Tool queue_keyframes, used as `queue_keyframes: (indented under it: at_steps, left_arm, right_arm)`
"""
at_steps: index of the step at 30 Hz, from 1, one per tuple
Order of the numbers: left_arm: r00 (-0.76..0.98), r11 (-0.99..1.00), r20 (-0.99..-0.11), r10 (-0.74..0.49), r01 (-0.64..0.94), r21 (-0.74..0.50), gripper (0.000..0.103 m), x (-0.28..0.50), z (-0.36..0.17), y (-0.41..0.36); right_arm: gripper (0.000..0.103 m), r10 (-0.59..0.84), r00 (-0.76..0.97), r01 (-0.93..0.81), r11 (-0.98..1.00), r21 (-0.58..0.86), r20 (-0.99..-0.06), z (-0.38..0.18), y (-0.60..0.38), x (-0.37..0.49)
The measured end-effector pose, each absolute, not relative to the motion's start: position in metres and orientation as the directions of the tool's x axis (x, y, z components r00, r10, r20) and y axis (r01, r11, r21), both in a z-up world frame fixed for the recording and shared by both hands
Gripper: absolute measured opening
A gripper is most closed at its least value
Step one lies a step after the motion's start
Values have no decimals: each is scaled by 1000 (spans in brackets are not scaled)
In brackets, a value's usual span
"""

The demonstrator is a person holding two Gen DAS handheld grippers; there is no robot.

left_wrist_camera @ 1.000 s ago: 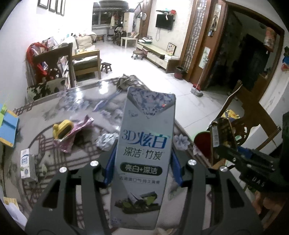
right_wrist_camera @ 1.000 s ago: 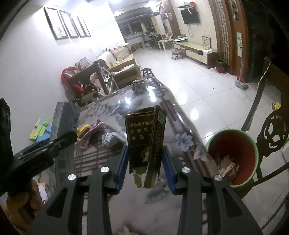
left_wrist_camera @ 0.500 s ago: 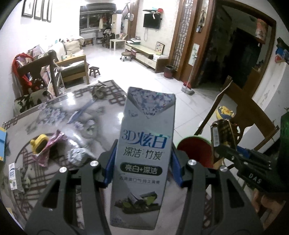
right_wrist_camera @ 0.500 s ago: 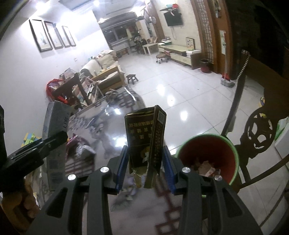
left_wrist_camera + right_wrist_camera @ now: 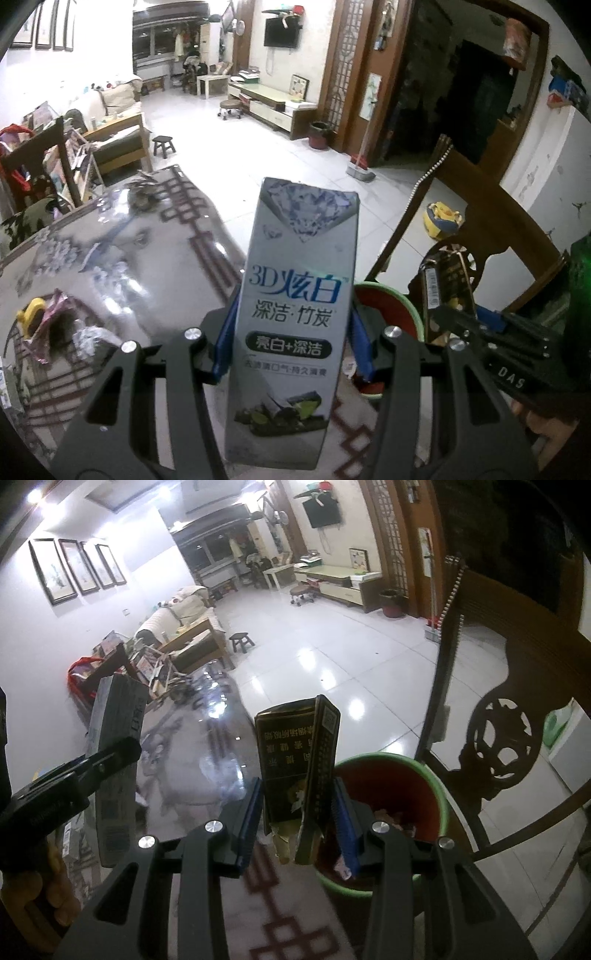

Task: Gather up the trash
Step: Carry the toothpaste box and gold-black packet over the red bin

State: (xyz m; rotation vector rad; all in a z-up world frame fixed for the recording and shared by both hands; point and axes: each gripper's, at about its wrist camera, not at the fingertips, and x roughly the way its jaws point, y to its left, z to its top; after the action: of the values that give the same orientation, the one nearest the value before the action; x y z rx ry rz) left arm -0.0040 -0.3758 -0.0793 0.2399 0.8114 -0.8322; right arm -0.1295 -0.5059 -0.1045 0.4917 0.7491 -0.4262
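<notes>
My left gripper [image 5: 291,341] is shut on a tall grey toothpaste box [image 5: 301,280], its blue pads pressed on both sides. The box stands upright over the table's right edge. My right gripper [image 5: 297,823] is shut on a torn dark cigarette pack [image 5: 295,757]. Just right of it and lower stands a red bin [image 5: 391,786] with a green rim and scraps inside. In the left wrist view the bin [image 5: 400,297] peeks out behind the box, with the right gripper [image 5: 452,317] and its pack [image 5: 443,284] over it. The right wrist view shows the left gripper [image 5: 107,764] at the left.
On the patterned glass table [image 5: 155,258] lie a yellow item [image 5: 27,319], a pink wrapper [image 5: 50,326] and crumpled foil [image 5: 90,338] at the left. A dark carved wooden chair [image 5: 498,731] stands right behind the bin. White tiled floor lies beyond.
Both grippers have moved rightward along the table with their boxes still held. The bin has come closer and larger in both views; the table trash has slid to the left.
</notes>
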Motion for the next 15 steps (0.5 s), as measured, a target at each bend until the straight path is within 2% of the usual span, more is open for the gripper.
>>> queue_keyframes:
  at_steps: [15]
  left_arm:
    - [268,575,-797,-541,810,-118,50,-17,-134,-451]
  right_arm:
    - [37,-215,569,636,728,258,-794,-147,-563,-140]
